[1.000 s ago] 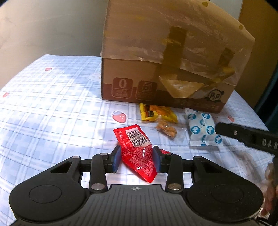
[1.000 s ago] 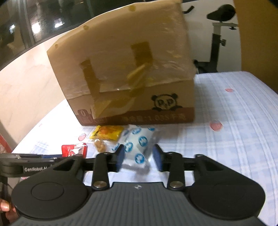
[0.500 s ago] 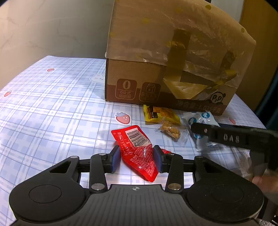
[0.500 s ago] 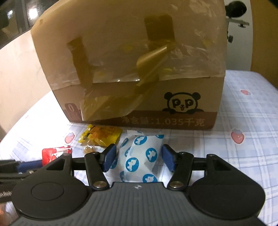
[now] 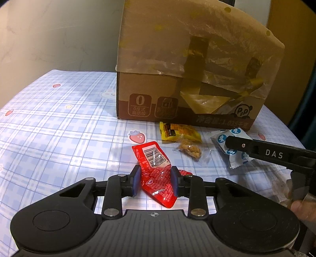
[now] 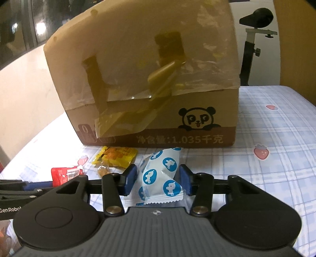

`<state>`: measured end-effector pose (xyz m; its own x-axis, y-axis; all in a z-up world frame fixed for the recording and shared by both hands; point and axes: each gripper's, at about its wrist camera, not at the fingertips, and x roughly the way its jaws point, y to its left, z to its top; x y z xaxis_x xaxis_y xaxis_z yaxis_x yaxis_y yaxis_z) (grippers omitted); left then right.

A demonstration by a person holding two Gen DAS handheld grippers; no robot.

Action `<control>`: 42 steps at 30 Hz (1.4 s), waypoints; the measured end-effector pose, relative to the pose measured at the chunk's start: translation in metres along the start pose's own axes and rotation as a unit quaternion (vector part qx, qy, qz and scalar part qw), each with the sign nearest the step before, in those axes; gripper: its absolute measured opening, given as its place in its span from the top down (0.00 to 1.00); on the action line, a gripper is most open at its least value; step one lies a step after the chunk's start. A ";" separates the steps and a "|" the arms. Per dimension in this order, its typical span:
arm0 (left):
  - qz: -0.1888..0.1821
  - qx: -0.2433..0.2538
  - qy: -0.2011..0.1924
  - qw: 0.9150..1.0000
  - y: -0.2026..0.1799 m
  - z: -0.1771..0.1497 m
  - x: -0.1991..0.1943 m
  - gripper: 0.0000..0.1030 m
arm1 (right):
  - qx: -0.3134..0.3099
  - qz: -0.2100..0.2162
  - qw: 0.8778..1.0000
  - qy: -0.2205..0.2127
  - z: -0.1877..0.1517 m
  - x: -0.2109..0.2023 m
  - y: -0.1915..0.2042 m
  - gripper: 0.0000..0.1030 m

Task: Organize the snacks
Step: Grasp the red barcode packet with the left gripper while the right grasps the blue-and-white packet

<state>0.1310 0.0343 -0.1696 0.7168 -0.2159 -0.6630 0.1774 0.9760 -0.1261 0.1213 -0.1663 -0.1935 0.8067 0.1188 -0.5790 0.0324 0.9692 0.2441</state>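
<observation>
My left gripper (image 5: 156, 180) is shut on a red snack packet (image 5: 156, 172) with a barcode label, low over the checked cloth. My right gripper (image 6: 157, 179) is open around a white packet with blue round marks (image 6: 160, 174); the pads stand apart from its sides. That packet also shows in the left wrist view (image 5: 231, 142), partly behind the right gripper's finger (image 5: 266, 153). A yellow packet (image 5: 178, 131) and a clear-wrapped brown snack (image 5: 189, 150) lie between them, in front of a cardboard box (image 5: 187, 79).
The box (image 6: 158, 89) has a taped-over front and a panda print, and stands at the back of a blue checked cloth with strawberry prints (image 5: 59, 128). A wall is behind on the left. An exercise bike seat (image 6: 256, 15) rises behind the box.
The right gripper has moved in over the white packet with its jaws wider. The left gripper has closed in slightly on the red packet.
</observation>
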 end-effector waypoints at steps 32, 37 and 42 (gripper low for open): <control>0.005 0.002 0.001 1.000 0.002 0.000 0.003 0.56 | 0.010 0.014 1.000 -0.002 0.001 0.000 0.002 0.52; 0.008 0.020 -0.005 1.000 -0.001 -0.003 0.008 0.51 | 0.007 0.016 1.000 -0.002 0.001 0.001 0.003 0.52; 0.015 0.053 -0.004 0.998 -0.014 -0.004 0.016 0.39 | 0.006 0.019 1.000 -0.002 0.000 0.001 0.003 0.52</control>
<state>0.1369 0.0176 -0.1813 0.7281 -0.1880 -0.6592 0.2269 0.9735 -0.0270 0.1224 -0.1630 -0.1932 0.8094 0.1544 -0.5666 0.0091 0.9614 0.2750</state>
